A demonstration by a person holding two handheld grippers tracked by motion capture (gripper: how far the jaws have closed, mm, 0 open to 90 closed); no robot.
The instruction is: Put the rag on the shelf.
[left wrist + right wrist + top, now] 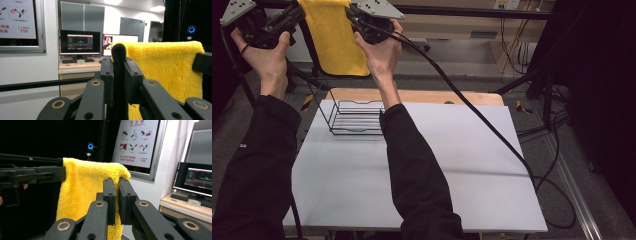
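A yellow towel (334, 40) hangs over a black bar (462, 11) beyond the table's far edge. Both hands are raised to its top corners. My left gripper (299, 12) is at the towel's left edge. In the left gripper view my left gripper (118, 62) is shut on a dark fuzzy fold of the towel (165, 65). My right gripper (349, 12) is at the right edge. In the right gripper view my right gripper (117, 182) has its jaws almost together at the corner of the towel (82, 190). The left gripper (61, 173) reaches in from that view's left.
A black wire rack (357, 117) stands on the white table (437, 165) at the back left, under the right forearm. A wooden board (422, 96) lies along the far edge. Cables (492, 130) trail from the right gripper across the table's right side to the floor.
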